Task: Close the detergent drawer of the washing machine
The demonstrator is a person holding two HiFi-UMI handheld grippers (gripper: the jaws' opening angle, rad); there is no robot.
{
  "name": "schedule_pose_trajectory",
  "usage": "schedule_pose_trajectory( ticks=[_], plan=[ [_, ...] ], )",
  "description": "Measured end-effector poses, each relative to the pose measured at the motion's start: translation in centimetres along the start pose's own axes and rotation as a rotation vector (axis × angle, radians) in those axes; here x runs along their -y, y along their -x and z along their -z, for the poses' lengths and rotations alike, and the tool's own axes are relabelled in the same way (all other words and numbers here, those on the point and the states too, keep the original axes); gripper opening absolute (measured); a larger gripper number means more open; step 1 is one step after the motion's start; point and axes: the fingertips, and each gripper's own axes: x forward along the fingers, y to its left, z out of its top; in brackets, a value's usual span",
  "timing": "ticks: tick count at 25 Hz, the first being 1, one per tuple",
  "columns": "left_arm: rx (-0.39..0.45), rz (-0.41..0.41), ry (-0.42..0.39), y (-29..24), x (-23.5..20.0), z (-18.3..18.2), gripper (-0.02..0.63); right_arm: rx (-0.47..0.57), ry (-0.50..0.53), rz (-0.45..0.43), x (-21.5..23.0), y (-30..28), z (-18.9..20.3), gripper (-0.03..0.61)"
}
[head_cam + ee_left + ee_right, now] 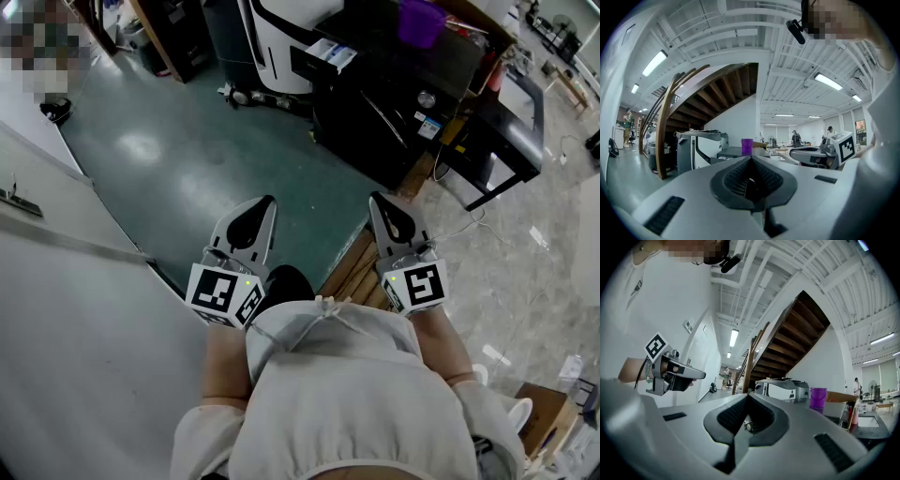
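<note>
Left gripper point(265, 206) and right gripper point(377, 204): light grey shells with black ribbed pads, each with a marker cube point(223, 292) of black squares on white. Floor point(178, 141) teal-green; washing machine point(394, 122) black, its detergent drawer point(330, 54) white and blue, cup point(420, 21) purple. Staircase point(717, 89) dark brown wood.

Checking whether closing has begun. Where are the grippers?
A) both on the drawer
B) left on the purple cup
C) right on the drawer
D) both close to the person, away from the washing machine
D: the left gripper and right gripper sit shut and empty by the person, with the washing machine across the floor.
</note>
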Motion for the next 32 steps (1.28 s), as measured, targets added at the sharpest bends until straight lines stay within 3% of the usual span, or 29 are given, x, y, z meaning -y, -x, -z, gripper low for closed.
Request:
schedule_pose_trajectory(
  ticks=[12, 19, 25, 32],
  plan=[
    [-0.016, 0.014, -0.002, -0.8, 0.2, 1.0, 0.018, -0.01, 0.002, -0.007, -0.4, -0.4, 1.0, 0.0],
    [-0.035, 0.005, 0.017, -2.1, -1.2, 1.3, 0.018, 0.025, -0.095, -0.008, 0.3, -2.1, 1.4, 0.002],
    [-0.049, -0.001, 0.04, -3.7, -5.5, 2.0, 0.018, -0.013, -0.102, -0.016, 0.1, -6.8, 3.0, 0.002],
    [-0.065, 0.036, 0.075, -8.3, -14.1, 2.6, 0.018, -0.016, -0.077, 0.006, -0.2, -16.1, 3.3, 0.002]
  ],
)
